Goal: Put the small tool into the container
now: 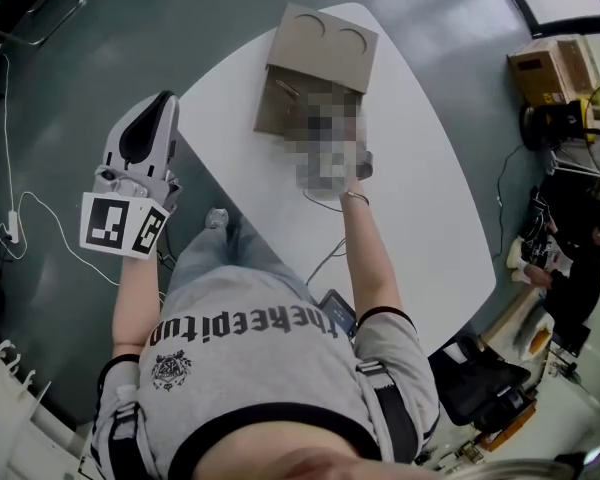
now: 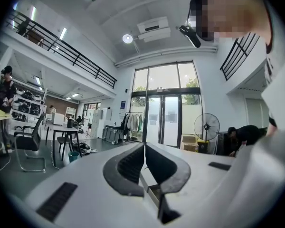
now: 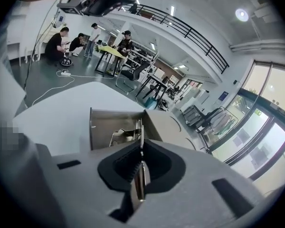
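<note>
The white table (image 1: 440,228) is bare from 3 to 6 o'clock of the cardboard container (image 1: 320,40), except a thin cable (image 1: 325,260). The container opens at its 6 o'clock side. Metal pieces (image 3: 118,136) lie inside, and the right gripper (image 3: 141,151), clamped on the small tool (image 3: 140,127), stands before it.

Lettering (image 1: 242,326) on grey T-shirt (image 1: 280,378): black, upside down in the head view, roughly "theheepiton"; spelling uncertain.
Round emblem (image 1: 172,370), on the T-shirt just beside the lettering: too small to read.
Marker cube (image 1: 123,224) of left gripper (image 1: 166,100), left of the T-shirt: black-and-white square codes, no letters.
Yellow label (image 1: 552,98) on cardboard box (image 1: 540,63), well right of the T-shirt: unreadable.
</note>
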